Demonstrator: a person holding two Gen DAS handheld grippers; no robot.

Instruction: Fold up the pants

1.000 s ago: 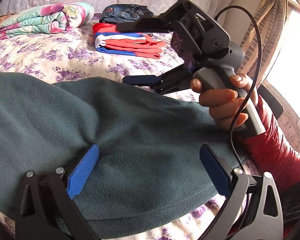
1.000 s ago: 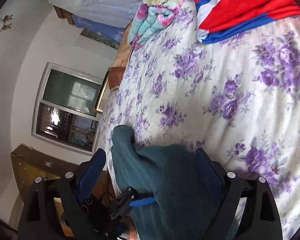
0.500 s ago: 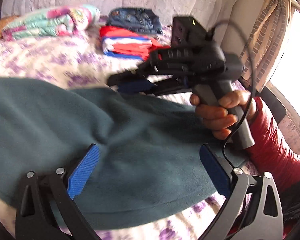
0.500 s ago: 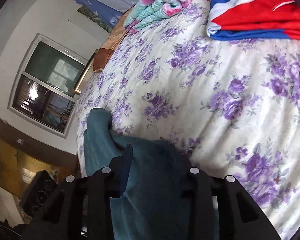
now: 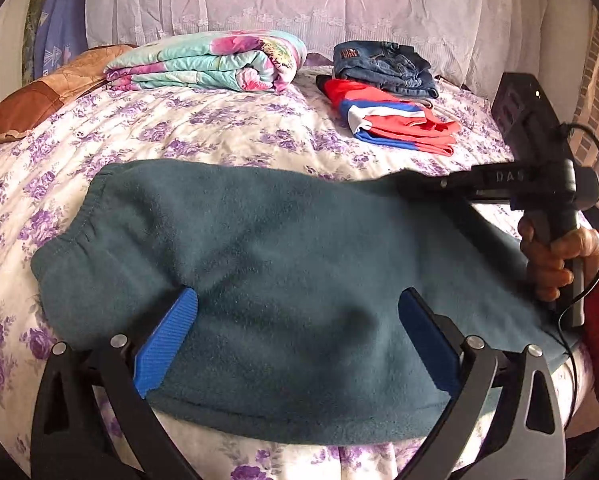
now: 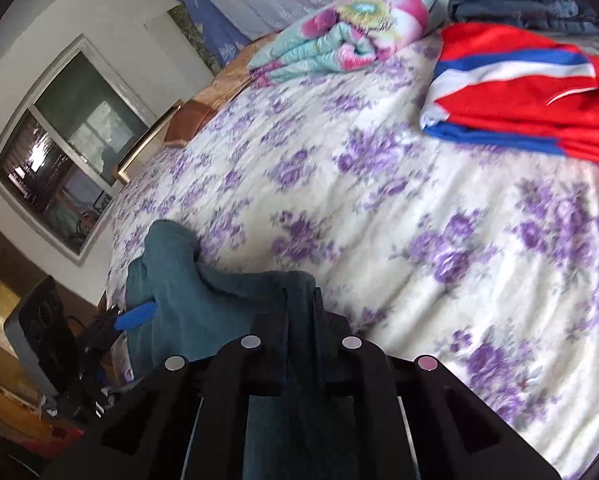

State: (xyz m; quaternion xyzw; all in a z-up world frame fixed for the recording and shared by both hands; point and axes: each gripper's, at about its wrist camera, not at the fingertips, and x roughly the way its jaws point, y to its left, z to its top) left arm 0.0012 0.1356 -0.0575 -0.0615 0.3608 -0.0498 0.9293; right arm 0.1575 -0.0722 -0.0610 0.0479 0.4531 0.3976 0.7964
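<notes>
A bed [image 5: 227, 128] with a white sheet printed in purple flowers carries everything. The teal pants [image 5: 283, 280] lie spread across its near edge, waistband toward the left, the near hem reaching the edge. At the far side, by the lace curtain, rests a folded floral quilt [image 5: 211, 60] (pink and turquoise). Right of it sits a pile of folded jeans [image 5: 383, 64], and just in front of the jeans, touching them, a folded red, white and blue garment [image 5: 391, 120]. A brown pillow [image 5: 39, 100] lies at the far left corner.
</notes>
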